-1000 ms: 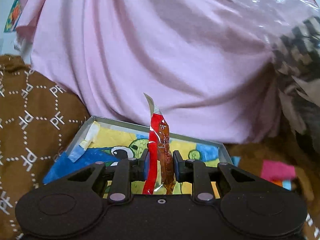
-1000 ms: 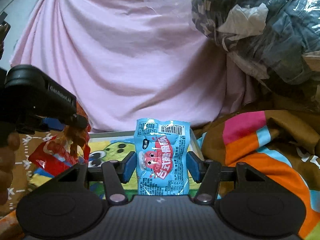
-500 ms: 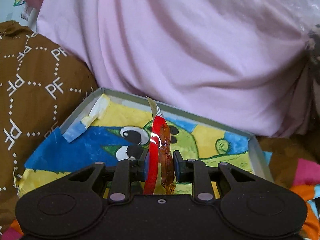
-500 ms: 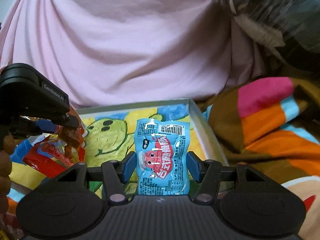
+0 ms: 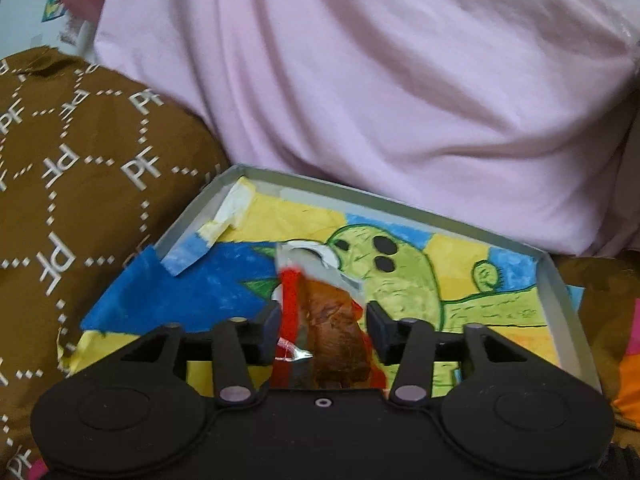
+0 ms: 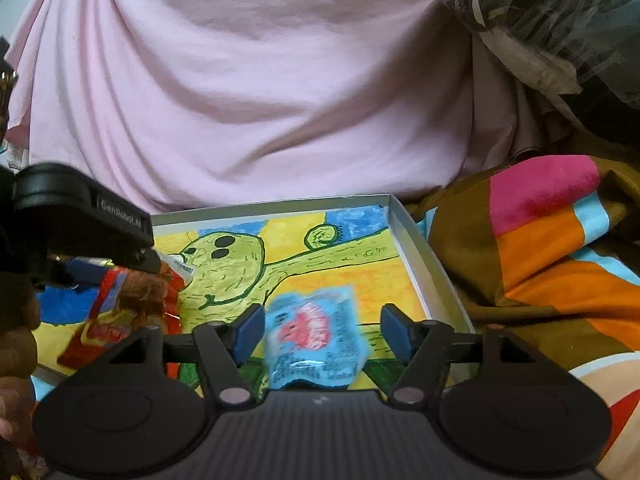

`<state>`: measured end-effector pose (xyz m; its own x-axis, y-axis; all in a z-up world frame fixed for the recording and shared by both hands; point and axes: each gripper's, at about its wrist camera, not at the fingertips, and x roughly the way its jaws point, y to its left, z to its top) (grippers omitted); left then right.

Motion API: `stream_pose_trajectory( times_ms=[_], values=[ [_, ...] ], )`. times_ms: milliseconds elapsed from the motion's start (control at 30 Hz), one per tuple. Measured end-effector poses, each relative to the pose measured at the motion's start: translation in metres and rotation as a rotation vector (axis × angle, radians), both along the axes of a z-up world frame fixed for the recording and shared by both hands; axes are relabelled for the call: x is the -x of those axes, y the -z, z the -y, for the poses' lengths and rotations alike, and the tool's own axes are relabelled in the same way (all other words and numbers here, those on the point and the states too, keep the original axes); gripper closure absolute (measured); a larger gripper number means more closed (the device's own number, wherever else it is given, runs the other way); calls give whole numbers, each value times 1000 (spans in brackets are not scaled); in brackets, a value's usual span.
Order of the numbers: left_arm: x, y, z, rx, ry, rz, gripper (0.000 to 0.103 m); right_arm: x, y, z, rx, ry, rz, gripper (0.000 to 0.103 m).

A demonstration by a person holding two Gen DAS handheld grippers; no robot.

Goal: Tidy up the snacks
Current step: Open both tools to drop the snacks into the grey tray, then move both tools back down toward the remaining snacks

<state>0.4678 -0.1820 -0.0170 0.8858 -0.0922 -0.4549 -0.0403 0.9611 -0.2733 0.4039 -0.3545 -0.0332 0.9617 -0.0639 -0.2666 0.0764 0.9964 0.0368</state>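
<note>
Both grippers' jaws have just been opening over the shallow grey box [image 6: 432,276]: left gripper [image 5: 322,320] loose around the red snack pack [image 5: 332,332] at 9 o'clock, right gripper [image 6: 322,330] wide, blue snack packet [image 6: 316,340] dropping free at 5 o'clock; best to back straight out without snagging wrappers.

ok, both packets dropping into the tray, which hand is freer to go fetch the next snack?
Right, probably. The right tool has just opened, and the blue packet sits clear of both pads above the tray. The left tool has also just opened, but the red packet still crowds its pads.
</note>
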Motion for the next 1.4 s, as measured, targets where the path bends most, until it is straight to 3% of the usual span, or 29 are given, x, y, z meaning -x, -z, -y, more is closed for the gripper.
stream_pose_trajectory(
  times_ms=[67,267,367,900,1200,1400],
  values=[
    [3,0,-3,1,-18,8,31,1,-1,0,-6,1,1,21],
    [18,-12,-7,-24,-26,65,7,12,-7,3,-9,23,27,7],
    [30,-20,-11,-27,-32,98,1,22,-13,5,-7,41,50,3],
    [116,-48,-33,-53,9,141,1,108,-55,-6,85,81,152,0],
    [170,-40,-49,-62,47,96,1,169,-61,-10,149,72,132,0],
    [206,-31,-58,-109,27,97,1,199,-63,-12,186,4,125,0]
  ],
)
